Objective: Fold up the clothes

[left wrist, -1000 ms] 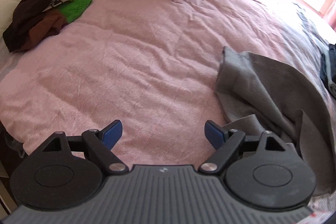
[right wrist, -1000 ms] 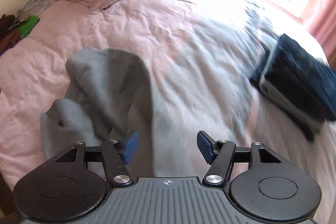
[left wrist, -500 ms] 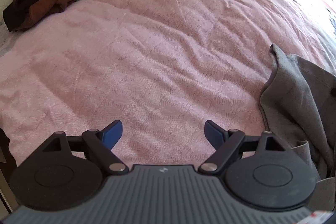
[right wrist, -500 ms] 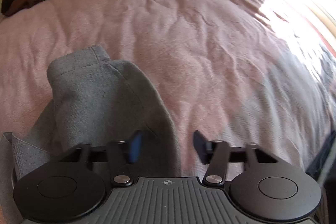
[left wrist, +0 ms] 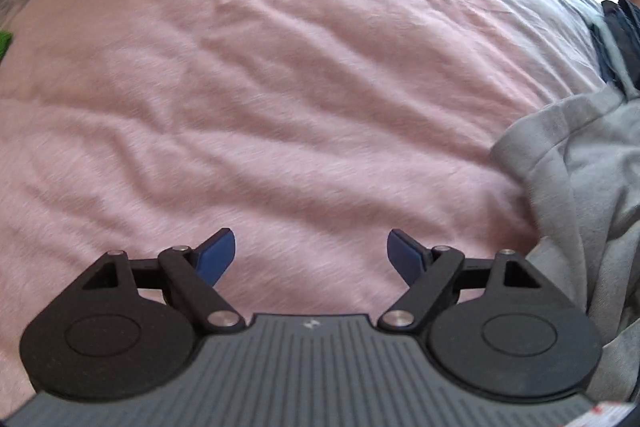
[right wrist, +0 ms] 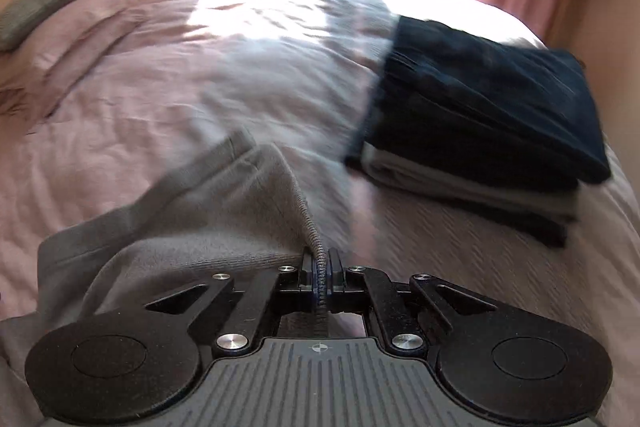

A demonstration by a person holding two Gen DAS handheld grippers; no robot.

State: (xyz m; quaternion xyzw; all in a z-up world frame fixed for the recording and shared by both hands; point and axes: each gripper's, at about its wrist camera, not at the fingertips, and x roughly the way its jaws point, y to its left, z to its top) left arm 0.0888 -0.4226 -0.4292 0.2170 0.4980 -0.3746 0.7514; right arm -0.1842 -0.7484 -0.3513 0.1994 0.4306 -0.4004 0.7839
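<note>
My right gripper (right wrist: 320, 281) pinches the ribbed hem of a grey sweatshirt (right wrist: 224, 219), apparently to lift it for folding; it trails left of those jaws. My left gripper (left wrist: 310, 253) gapes empty above the pink bedspread (left wrist: 280, 87). 1 folded stack (right wrist: 488, 131) waits ahead-right.

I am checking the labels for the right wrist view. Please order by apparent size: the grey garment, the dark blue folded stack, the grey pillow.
1. Grey garment, though it lies nearest the camera, so this is unsure.
2. Dark blue folded stack, nearly alike.
3. Grey pillow, clearly smallest, but farthest away.
</note>
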